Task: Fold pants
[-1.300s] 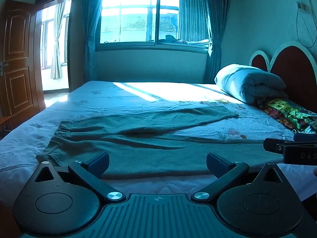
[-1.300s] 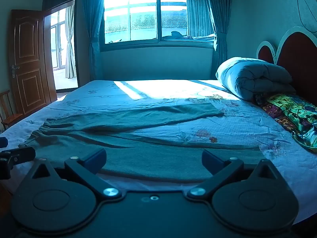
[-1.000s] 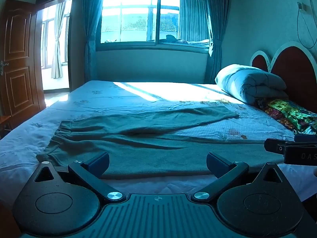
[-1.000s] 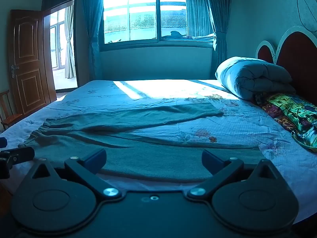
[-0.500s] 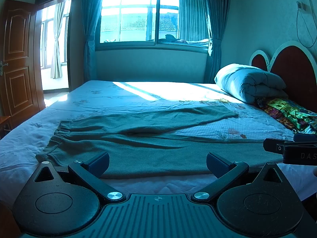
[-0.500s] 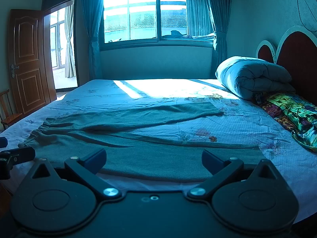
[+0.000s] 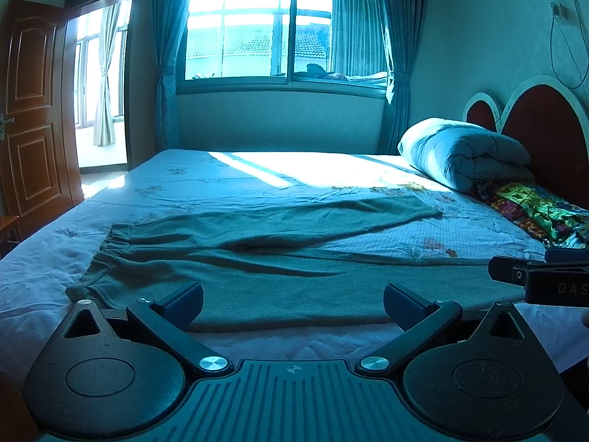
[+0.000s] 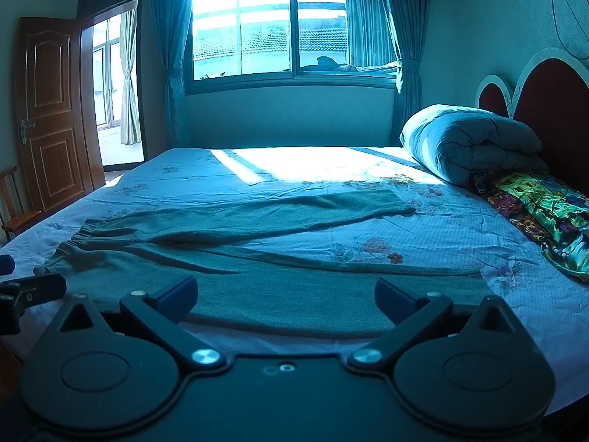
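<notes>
Grey-green pants [image 7: 279, 276] lie flat across the bed, waistband at the left, legs spread toward the right; they also show in the right wrist view [image 8: 279, 287]. My left gripper [image 7: 292, 304] is open and empty, hovering at the near leg's front edge. My right gripper [image 8: 285, 300] is open and empty, also at the near leg's front edge. The right gripper's tip shows at the right of the left wrist view [image 7: 533, 276]; the left gripper's tip shows at the left of the right wrist view [image 8: 33, 289].
The bed [image 7: 257, 180] has a floral sheet. A rolled duvet [image 7: 464, 154] and a colourful cloth [image 7: 533, 210] lie by the headboard [image 7: 545, 125] at right. A wooden door [image 7: 33, 110] stands open at left. A chair [image 8: 14, 217] sits beside the bed.
</notes>
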`<state>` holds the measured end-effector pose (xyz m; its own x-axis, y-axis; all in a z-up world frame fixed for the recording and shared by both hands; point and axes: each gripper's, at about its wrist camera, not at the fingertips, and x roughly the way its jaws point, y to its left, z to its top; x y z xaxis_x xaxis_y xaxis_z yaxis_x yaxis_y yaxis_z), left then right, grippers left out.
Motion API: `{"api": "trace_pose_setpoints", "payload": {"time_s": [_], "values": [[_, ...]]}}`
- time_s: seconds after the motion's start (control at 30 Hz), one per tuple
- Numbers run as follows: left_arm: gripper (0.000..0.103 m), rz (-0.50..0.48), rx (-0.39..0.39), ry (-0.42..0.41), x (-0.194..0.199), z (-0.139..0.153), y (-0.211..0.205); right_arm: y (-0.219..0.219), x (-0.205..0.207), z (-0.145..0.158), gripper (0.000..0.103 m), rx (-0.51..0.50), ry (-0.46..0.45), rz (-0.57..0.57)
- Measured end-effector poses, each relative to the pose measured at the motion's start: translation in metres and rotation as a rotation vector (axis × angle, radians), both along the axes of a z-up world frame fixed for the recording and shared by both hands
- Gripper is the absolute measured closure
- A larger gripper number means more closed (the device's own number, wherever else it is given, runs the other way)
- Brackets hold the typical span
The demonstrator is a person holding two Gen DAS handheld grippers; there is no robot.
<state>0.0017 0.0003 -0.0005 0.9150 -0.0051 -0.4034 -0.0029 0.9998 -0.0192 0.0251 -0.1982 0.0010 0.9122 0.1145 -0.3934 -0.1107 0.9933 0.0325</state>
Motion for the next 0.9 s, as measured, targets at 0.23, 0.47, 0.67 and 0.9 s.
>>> {"api": "trace_pose_setpoints", "payload": {"time_s": [0.23,0.47,0.67,0.9], "values": [[0.0,-0.001,-0.001,-0.001,0.0,-0.0007,-0.0005,0.0008,-0.0005,0.0028,0.006,0.0,0.003,0.003],[0.0,-0.001,0.002,0.0,0.0002,-0.0009,-0.0016,0.0003,0.0001,0.0032,0.006,0.001,0.004,-0.001],[0.0,-0.003,0.004,0.001,0.0002,-0.0012,-0.0027,0.0002,-0.0001,0.0037,0.006,0.0,0.004,-0.001],[0.0,-0.004,0.004,0.002,0.0001,-0.0012,-0.0017,0.0,-0.0001,0.0037,0.006,0.002,0.005,0.0]]}}
